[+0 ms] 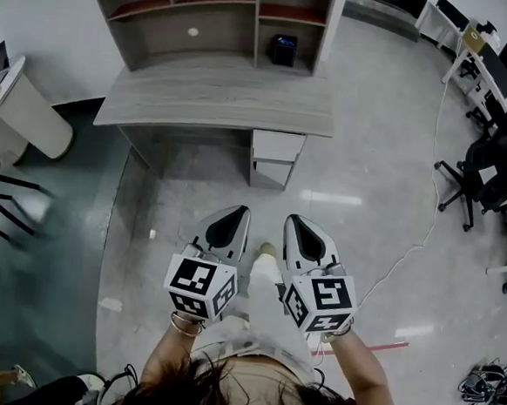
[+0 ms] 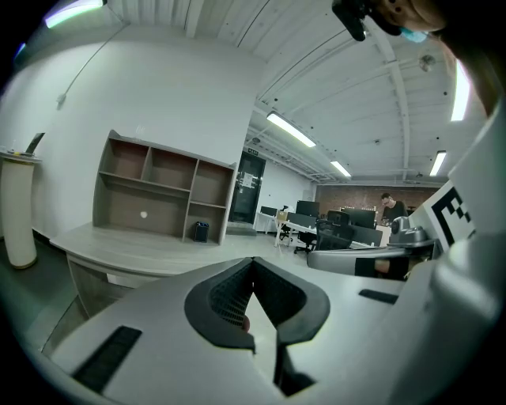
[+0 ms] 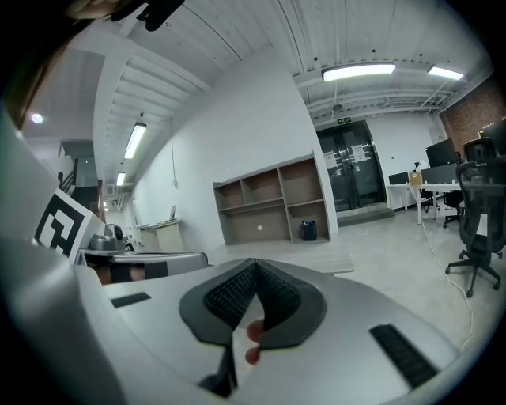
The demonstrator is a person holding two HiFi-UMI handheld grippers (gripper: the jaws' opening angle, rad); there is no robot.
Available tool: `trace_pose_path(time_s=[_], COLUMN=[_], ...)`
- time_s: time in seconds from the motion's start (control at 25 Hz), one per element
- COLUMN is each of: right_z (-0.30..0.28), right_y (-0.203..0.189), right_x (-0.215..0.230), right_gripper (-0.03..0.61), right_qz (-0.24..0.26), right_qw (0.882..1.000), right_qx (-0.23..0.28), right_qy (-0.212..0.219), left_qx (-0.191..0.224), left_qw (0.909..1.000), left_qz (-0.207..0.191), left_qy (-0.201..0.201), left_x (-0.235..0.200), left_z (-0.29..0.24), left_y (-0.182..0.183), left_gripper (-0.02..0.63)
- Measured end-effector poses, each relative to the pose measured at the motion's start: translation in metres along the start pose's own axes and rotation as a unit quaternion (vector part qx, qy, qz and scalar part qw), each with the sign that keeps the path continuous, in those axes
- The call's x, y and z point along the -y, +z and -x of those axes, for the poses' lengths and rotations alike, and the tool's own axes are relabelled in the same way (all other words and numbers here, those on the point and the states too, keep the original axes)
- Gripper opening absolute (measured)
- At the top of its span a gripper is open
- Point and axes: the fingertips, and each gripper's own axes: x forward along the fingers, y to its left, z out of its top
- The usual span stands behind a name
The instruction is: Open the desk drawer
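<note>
Plainly, black-and-white square markers are showing on the cubes of both grippers. You are holding the left gripper (image 1: 235,218) and the right gripper (image 1: 297,226) side by side in front of your body, close together but apart, both pointing forward and tipping slightly down toward the counter (image 1: 218,97). Both pairs of jaws are sitting closed, pad against pad, with nothing between them. Bangles (image 1: 185,325) are circling your left wrist.

The drawer (image 1: 277,145) is sitting shut under the right end of the counter, with a second shut front (image 1: 271,172) just below it, and both are lying well ahead of the jaws. Bare pale floor (image 1: 355,249) is stretching between you and it.

A shelf unit (image 1: 214,15) is standing on the back of the counter, with a small black box (image 1: 284,49) in its lower right compartment. A white round stand (image 1: 29,111) is standing off to the left. A white cable (image 1: 415,240) is trailing across the floor on the right, toward office chairs (image 1: 481,176) and desks with monitors, where a person (image 2: 390,207) is standing far back.
</note>
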Motion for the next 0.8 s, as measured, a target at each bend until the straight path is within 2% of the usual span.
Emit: trace_pose_path(time_s=[0.52, 0.8], right_z=[-0.083, -0.123], right_y=[0.024, 0.027], right_x=[0.062, 0.088], right_gripper=[0.02, 0.021], right_qz=[-0.001, 0.004], right_qw=[1.0, 1.0], right_qx=[-0.008, -0.02], right_qy=[0.013, 0.023], left_qx=[-0.017, -0.013], left_qw=[0.9997, 0.9996], left_qz=[0.016, 0.027], left_qy=[-0.001, 0.001], left_x=[-0.037, -0.057], left_z=[-0.099, -0.155], left_y=[0.007, 0.01], left_gripper=[0.005, 0.005])
